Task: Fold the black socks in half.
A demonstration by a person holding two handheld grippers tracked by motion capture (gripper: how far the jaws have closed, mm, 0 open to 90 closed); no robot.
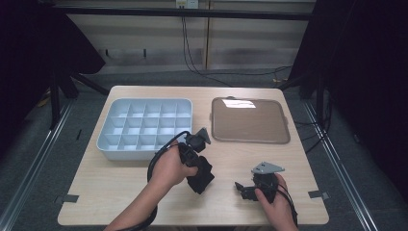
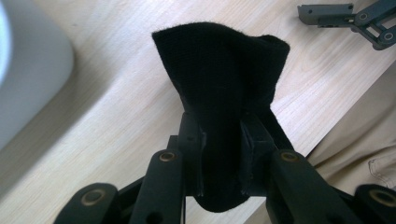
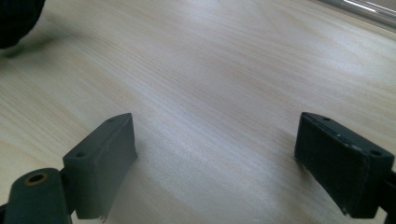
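Note:
A black piece of cloth (image 1: 201, 177) hangs from my left gripper (image 1: 196, 166) just above the table's front middle. In the left gripper view the cloth (image 2: 219, 88) is pinched between the jaws of the left gripper (image 2: 222, 154) and fans out upright beyond them. My right gripper (image 1: 241, 188) rests low near the front right of the table, pointing left toward the cloth. Its jaws stand wide apart in the right gripper view (image 3: 215, 163), with bare wood between them. The cloth (image 3: 14, 18) shows as a dark corner at the top left.
A pale blue divided tray (image 1: 144, 130) with several compartments sits at the back left; its rounded corner (image 2: 32, 79) is near my left gripper. A flat brown tray (image 1: 250, 120) lies at the back right. The wooden table (image 1: 120, 187) extends in front.

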